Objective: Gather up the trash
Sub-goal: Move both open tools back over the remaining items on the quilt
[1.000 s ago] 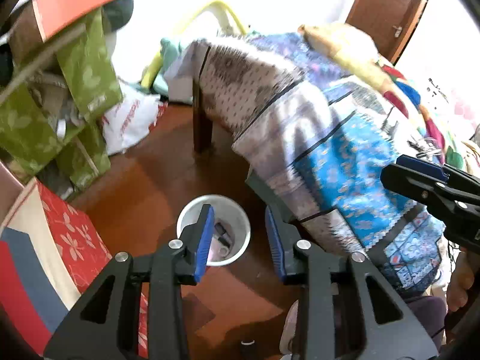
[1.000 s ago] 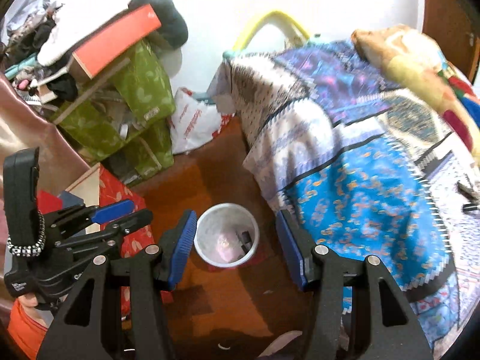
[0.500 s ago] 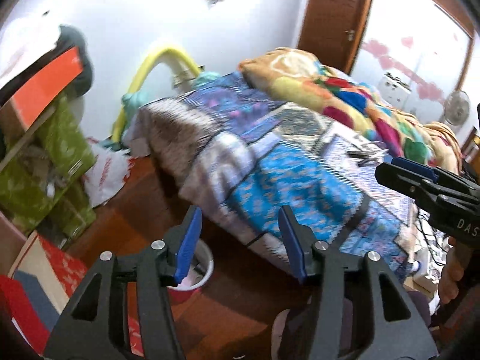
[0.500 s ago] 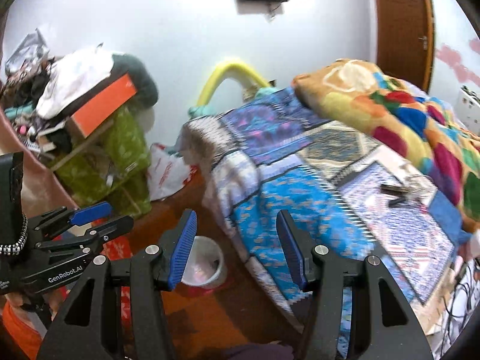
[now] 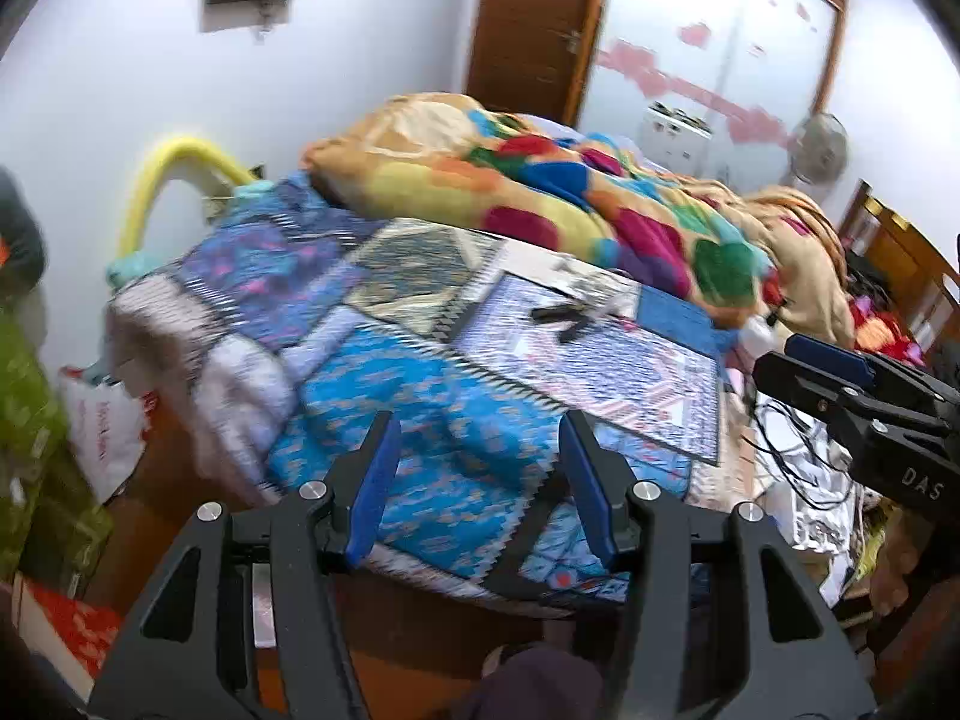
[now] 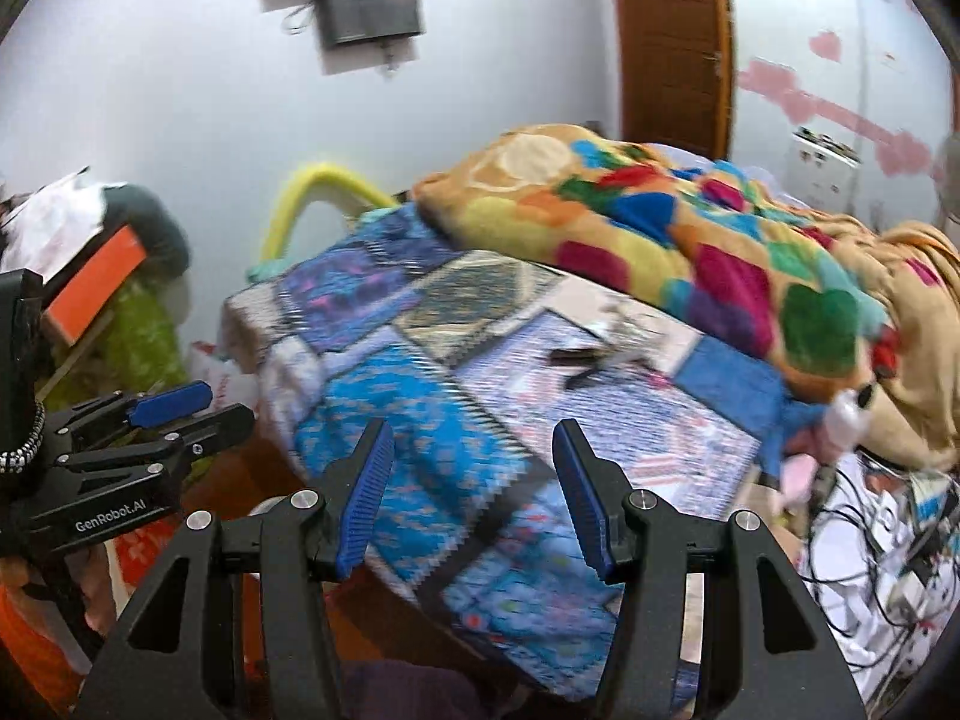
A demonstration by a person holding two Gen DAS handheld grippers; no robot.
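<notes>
Small dark scraps of trash (image 5: 564, 315) lie on the patchwork bedspread (image 5: 456, 420), well beyond both grippers; the right wrist view shows the same scraps (image 6: 585, 360). My left gripper (image 5: 477, 426) hangs open over the near edge of the bed, with nothing between its blue pads. My right gripper (image 6: 473, 429) is likewise open and holds nothing. Each gripper shows in the other's view: the right gripper (image 5: 798, 360) at the right, the left gripper (image 6: 210, 408) at the left. A sliver of a white bin rim (image 6: 273, 504) peeks out behind the right gripper's left finger.
A thick multicoloured blanket (image 5: 570, 198) is heaped on the far side of the bed. Tangled cables (image 6: 870, 540) and clutter lie at the right. Green bags (image 5: 30, 456), a white plastic bag (image 5: 108, 432) and boxes crowd the left. A wooden door (image 5: 534, 24) stands behind.
Both grippers rose and swung from above the white bin on the floor to face the bed. The left jaws widened. The bin slipped almost out of view.
</notes>
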